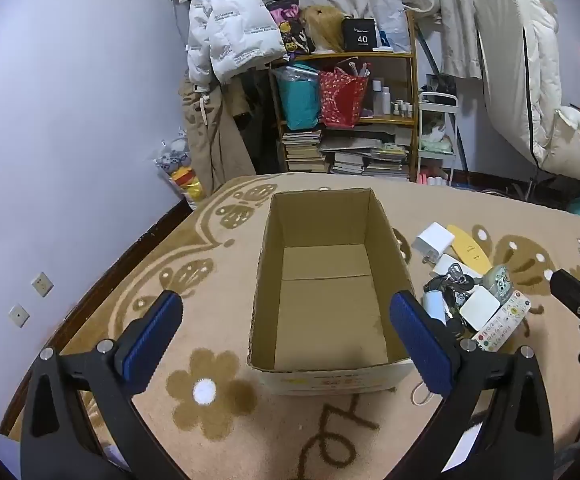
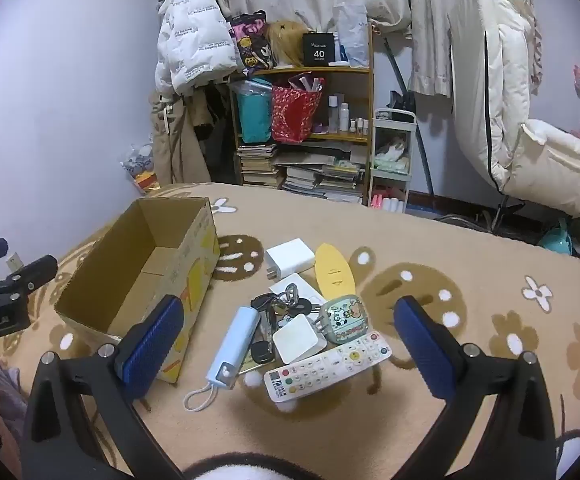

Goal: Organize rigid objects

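Bedroom setting: lilac walls, a wooden shelf unit stacked with books and bags, and a tan flower-patterned blanket [image 1: 218, 432] serving as the work surface.

Left wrist view. Item 1: cardboard box [image 1: 268, 292], open-topped and empty, standing directly ahead. Item 2: left gripper [image 1: 286, 340], jaws spread wide on either side of the box's near end, holding nothing. Item 3: a pile of small hard goods just right of the box, including a white charger [image 1: 433, 241] and a yellow oval board [image 1: 467, 249] marked with what looks like "41" (reading uncertain). The tip of the right gripper shows at the right edge. Shelf-top black box reads "40".

Right wrist view. Item 4: right gripper [image 2: 288, 344], jaws wide apart and empty, poised above the pile. Item 5: white remote control [image 2: 325, 370] with coloured buttons and a QR label (text too small to read). Item 6: pale blue power bank [image 2: 234, 340] with a cord loop. Item 7: key bunch [image 2: 286, 300]. Item 8: cartoon-printed plug case [image 2: 345, 320]. The box sits left of the pile, well within reach.

Risks, as judgement: the pieces overlap, so closing on 1 could drag or tip a neighbour; the key ring and cord loop may snag; the soft blanket could let a flat remote slide from the pads.
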The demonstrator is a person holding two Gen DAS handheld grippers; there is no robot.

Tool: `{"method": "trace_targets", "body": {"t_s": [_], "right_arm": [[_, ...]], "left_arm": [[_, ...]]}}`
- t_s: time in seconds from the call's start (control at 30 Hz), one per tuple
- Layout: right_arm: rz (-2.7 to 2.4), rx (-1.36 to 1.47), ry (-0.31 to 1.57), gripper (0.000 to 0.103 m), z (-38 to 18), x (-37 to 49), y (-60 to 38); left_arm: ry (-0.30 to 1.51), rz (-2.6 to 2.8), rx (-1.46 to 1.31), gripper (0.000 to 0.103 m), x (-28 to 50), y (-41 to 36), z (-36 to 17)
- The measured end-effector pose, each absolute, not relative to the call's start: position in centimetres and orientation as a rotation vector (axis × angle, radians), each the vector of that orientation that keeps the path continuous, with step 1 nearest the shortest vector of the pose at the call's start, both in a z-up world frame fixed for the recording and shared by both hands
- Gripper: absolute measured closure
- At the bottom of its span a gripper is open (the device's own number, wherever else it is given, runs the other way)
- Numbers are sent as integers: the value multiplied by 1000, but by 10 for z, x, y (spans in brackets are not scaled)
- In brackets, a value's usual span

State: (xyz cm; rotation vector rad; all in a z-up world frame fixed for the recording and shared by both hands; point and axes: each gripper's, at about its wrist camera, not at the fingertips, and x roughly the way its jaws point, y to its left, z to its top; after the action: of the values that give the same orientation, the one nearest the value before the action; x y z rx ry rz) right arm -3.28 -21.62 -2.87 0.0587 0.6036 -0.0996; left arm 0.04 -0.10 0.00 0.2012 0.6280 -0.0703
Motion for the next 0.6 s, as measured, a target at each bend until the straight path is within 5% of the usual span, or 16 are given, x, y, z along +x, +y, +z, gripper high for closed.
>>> {"method": "trace_targets", "body": {"t_s": [0.6], "right_arm": [[-70, 67, 628, 0, -31, -32, -216]], "left_arm": [[641, -114, 167, 1, -2, 2, 3]]}}
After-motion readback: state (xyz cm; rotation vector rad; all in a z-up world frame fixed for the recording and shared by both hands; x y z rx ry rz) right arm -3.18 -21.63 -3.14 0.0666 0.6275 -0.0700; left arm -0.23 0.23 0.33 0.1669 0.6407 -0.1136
